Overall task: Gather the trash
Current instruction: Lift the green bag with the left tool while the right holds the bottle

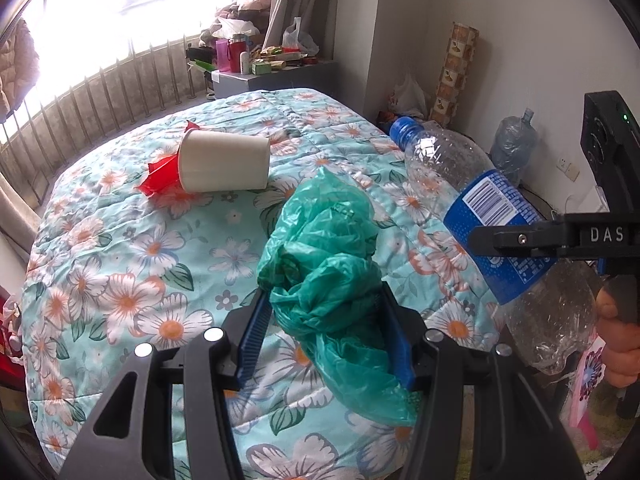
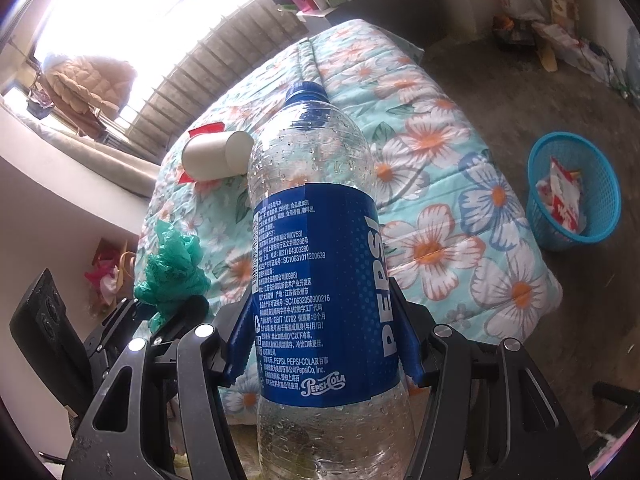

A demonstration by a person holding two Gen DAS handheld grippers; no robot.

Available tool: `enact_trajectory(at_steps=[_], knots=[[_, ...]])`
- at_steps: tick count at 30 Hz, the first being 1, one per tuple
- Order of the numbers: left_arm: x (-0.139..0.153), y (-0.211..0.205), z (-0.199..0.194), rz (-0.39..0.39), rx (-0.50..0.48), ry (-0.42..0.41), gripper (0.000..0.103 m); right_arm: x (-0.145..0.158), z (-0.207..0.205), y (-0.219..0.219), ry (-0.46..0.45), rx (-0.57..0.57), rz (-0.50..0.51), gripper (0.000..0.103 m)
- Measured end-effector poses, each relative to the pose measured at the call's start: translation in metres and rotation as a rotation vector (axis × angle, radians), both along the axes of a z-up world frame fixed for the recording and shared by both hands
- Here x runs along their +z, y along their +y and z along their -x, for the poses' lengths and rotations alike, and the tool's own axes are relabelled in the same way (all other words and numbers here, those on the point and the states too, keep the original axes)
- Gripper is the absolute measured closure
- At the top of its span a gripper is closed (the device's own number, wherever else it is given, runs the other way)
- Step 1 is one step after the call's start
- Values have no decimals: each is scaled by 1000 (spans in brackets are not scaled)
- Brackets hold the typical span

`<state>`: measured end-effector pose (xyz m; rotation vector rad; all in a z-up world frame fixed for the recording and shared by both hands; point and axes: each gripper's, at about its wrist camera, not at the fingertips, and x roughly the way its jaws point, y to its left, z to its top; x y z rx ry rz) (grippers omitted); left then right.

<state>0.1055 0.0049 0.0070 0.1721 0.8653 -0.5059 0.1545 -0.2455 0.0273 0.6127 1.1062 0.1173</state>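
Observation:
My left gripper (image 1: 326, 312) is shut on a crumpled green plastic bag (image 1: 324, 256), held above the floral bedcover (image 1: 120, 280). My right gripper (image 2: 320, 320) is shut on an empty Pepsi bottle (image 2: 316, 240) with a blue label and blue cap, lifted off the bed. The bottle also shows in the left wrist view (image 1: 480, 208), at the right, with the right gripper's finger across it. A white paper cup (image 1: 224, 162) lies on its side on the bed beside a red wrapper (image 1: 160, 176). The cup (image 2: 216, 154) and the green bag (image 2: 172, 264) also show in the right wrist view.
A blue plastic basket (image 2: 576, 192) with some wrappers in it stands on the floor right of the bed. A cluttered cabinet (image 1: 272, 72) stands behind the bed by the window. A large water jug (image 1: 514, 140) and a tall box (image 1: 456, 72) stand along the right wall.

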Motion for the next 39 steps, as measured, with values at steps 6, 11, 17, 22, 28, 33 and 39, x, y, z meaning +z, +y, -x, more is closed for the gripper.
enact_trajectory(at_steps=[6,11,17,22,28,33,39], knots=[[3,3,-9,4,1,2,52,0,5,-4,-18,-29,-22,47],[7,2,-14,9,7,-5,52,2,11,-12,-24,-46,-32,47],[7,-1,-16,8,11,-2,52,1,13,-16,-27,-57,-44,47],[6,-6,-18,-3,5,3,52,-4,14,-20,-23,-59,-57,47],[4,-16,-20,-17,-5,7,52,-8,16,-28,-18,-70,-72,47],[2,-27,-21,-31,-16,11,52,-12,18,-35,-16,-79,-87,47],[-1,-39,-23,-51,-29,17,52,-17,22,-43,-15,-90,-112,47]])
